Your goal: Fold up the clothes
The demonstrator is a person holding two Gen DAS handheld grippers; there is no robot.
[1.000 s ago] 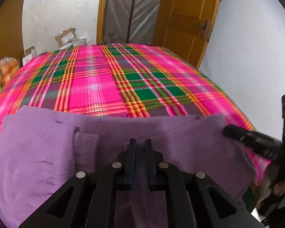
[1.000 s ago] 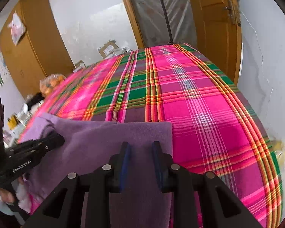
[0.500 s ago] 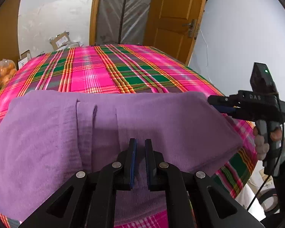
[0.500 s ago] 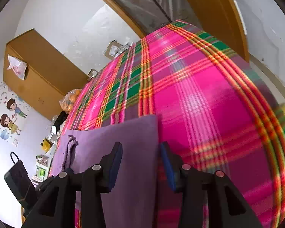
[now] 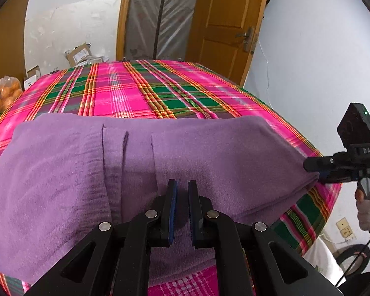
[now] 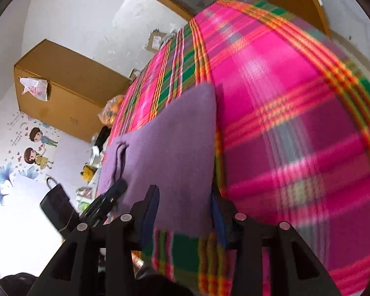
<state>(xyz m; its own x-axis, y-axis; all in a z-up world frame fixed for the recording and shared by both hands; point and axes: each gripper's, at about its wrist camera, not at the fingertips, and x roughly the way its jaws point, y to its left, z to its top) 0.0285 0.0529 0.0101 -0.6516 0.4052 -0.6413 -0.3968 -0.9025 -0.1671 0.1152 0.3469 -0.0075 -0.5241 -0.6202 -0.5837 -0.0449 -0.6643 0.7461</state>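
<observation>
Garment: soft purple fleece garment (image 5: 209, 162), pulled nearer since a second ago; left gripper (image 5: 182, 197) nearly closed above it, right gripper (image 6: 185, 204) newly spread around its corner, regrasp likely.

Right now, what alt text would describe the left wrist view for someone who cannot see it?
A folded purple garment lies on a pink plaid bedspread, with the left gripper nearly closed just above it. At the right edge the right gripper meets the garment's corner; a wooden door stands behind.

Ahead of your left gripper: a wooden door (image 5: 224, 24), plastic-sheeted doorway (image 5: 157, 17), white walls (image 5: 315, 49); cardboard boxes (image 5: 77, 54) to the left.
</observation>
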